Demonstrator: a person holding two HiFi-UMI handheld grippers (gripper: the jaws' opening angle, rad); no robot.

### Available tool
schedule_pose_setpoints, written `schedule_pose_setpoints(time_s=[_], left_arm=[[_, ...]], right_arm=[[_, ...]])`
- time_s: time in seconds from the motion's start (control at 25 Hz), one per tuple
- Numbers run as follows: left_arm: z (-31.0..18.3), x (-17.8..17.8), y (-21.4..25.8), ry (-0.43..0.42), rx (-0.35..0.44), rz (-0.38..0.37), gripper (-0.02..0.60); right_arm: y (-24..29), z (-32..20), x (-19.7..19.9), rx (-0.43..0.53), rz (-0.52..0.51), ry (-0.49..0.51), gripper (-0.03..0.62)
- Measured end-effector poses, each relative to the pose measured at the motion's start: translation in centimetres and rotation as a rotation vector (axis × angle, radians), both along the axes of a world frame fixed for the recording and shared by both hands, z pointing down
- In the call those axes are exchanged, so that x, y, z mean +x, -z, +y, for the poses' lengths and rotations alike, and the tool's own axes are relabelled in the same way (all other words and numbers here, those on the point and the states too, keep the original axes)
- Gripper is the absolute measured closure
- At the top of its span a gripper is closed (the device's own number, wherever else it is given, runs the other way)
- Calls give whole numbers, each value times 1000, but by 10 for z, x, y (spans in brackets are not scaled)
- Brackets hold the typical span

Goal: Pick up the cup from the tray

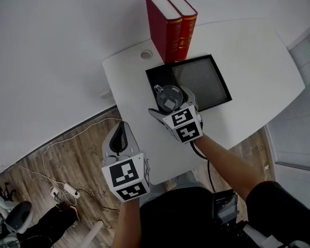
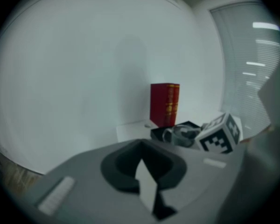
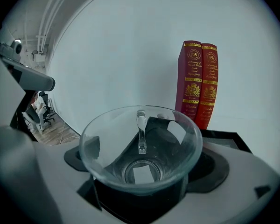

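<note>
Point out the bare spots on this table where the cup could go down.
Widest bare patch: table right of the tray, out to its right edge. The tray's right half is bare too. Crowded: the tray's near-left corner under the right gripper and cup, and behind it by the books.

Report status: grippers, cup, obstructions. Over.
Right gripper shut on glass cup, at tray near-left corner. Left gripper shut, empty, held aside. Books behind tray, nothing blocking.

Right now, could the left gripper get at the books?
Probably yes. The left gripper hangs off the table's left edge, jaws shut, with bare table between it and the books; the right gripper and cup sit aside.
</note>
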State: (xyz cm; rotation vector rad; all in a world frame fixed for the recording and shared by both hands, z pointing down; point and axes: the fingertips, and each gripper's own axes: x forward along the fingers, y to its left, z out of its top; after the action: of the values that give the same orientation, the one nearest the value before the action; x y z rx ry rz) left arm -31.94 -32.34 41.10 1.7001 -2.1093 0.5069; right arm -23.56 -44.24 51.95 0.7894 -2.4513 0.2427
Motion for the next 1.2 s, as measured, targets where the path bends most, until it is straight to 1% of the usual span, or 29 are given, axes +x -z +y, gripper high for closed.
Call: schedule_pose_setpoints(time_s=[0.52, 0.56, 0.6, 0.64, 0.68, 0.72, 1.0, 1.2], left_arm=[[1, -9, 4, -25, 5, -10, 578], [1, -10, 4, -26, 7, -11, 578], [1, -10, 5, -27, 8, -13, 578], [0, -10, 5, -28, 10, -14, 578], [0, -11, 6, -30, 11, -15, 578], [0, -11, 6, -30, 11, -15, 578], [-7, -10, 6, -34, 5, -17, 578], [-10, -7, 6, -35, 5, -17, 578]], right_arm=[[0, -3, -4, 41, 52, -21, 20], [0, -4, -4, 49, 52, -24, 26], [1, -5, -3, 61, 55, -31, 56], [3, -6, -1, 73, 59, -42, 136], [3, -7, 1, 81, 62, -52, 169], [4, -8, 2, 84, 64, -58, 180], [4, -8, 1, 93, 66, -47, 187], [5, -9, 1, 70, 48, -47, 186]])
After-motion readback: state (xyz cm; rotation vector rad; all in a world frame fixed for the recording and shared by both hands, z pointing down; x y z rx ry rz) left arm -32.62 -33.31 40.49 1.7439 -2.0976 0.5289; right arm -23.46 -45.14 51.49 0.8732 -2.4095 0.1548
